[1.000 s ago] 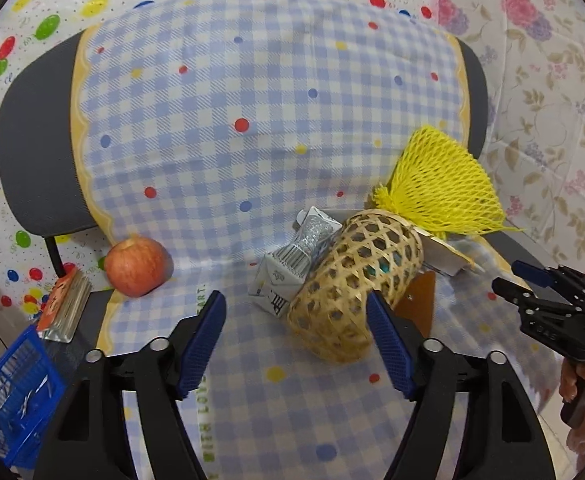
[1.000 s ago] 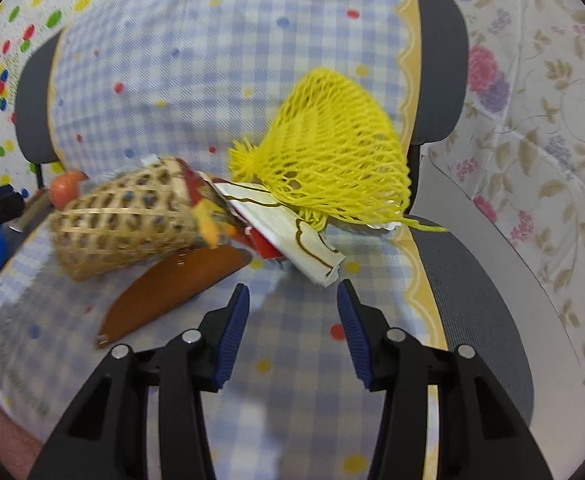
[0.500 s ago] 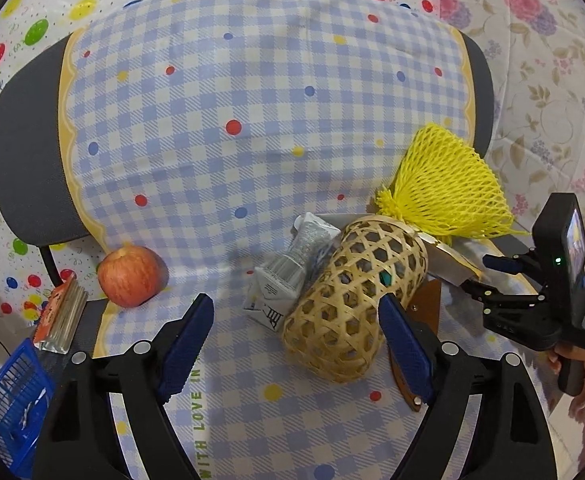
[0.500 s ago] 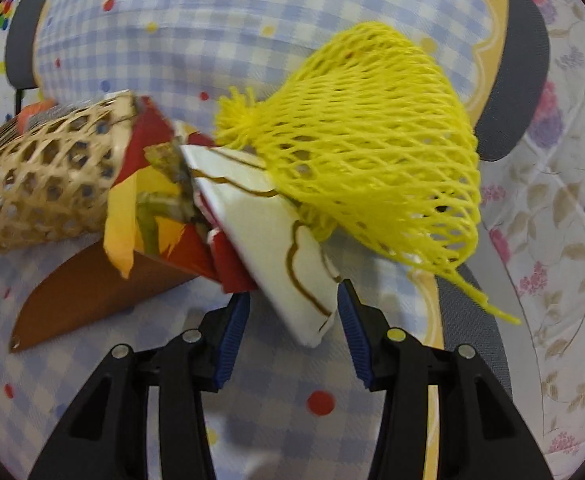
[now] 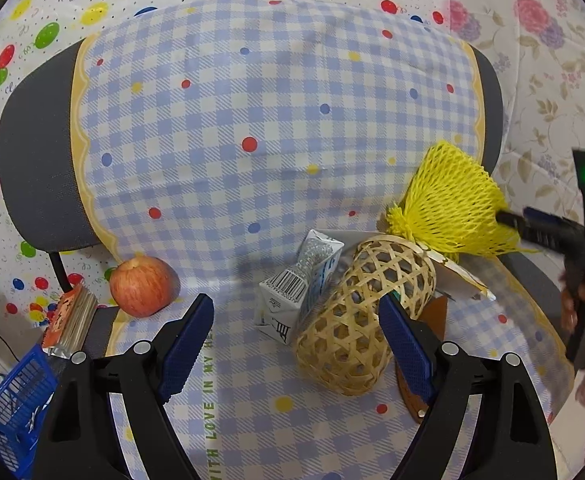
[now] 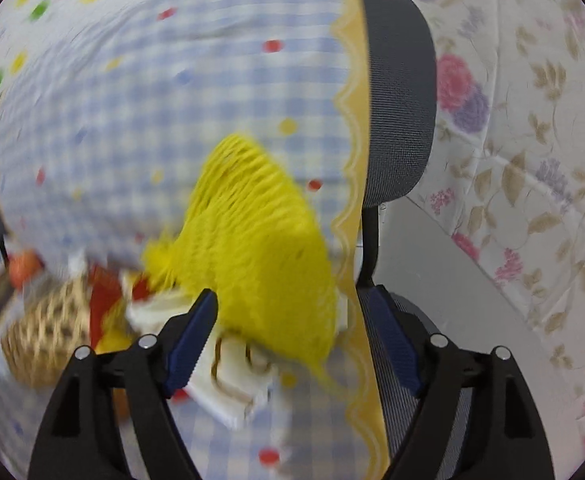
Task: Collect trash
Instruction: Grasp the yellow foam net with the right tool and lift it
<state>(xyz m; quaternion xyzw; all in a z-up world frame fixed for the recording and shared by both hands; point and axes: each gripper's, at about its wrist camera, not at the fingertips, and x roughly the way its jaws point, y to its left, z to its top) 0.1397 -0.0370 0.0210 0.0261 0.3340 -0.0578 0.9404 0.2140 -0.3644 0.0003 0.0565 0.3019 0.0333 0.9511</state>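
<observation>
Trash: yellow foam net (image 6: pixel 260 264) lies on the chair seat beside the tipped woven basket (image 5: pixel 366 320). Right gripper (image 6: pixel 292 336), jaws opening, straddles the net without pinching; left gripper (image 5: pixel 296 344) hangs wide and empty. Risk: springy mesh slips out, or the wrapper (image 6: pixel 232 384) underneath snags.

Left gripper (image 5: pixel 296 334) jaws wide, framing milk carton (image 5: pixel 296 300) and tipped wicker basket (image 5: pixel 366 316); apple (image 5: pixel 142 286) left.
</observation>
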